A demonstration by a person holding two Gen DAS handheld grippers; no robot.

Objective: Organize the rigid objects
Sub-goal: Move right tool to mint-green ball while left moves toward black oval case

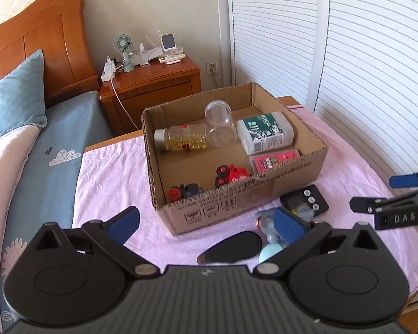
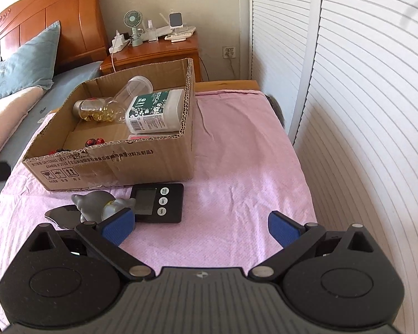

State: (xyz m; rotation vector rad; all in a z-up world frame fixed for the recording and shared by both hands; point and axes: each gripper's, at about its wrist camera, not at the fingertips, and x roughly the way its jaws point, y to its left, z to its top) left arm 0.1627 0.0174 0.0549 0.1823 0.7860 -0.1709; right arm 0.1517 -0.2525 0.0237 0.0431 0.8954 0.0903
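Looks mostly done: the cardboard box (image 1: 237,194) ahead of both jaws already holds the capsule bottle (image 1: 181,139), clear jar (image 1: 220,125), white tub (image 1: 264,132), pink case (image 1: 276,161) and toy cars (image 1: 231,174). Still out on the pink cloth (image 2: 237,194): the black timer (image 2: 160,201) and grey figure (image 2: 97,203) by the right gripper's (image 2: 202,225) left jaw, plus a dark flat thing (image 1: 234,246) between the left gripper's (image 1: 206,222) jaws. Both sets of jaws are spread wide, holding nothing.
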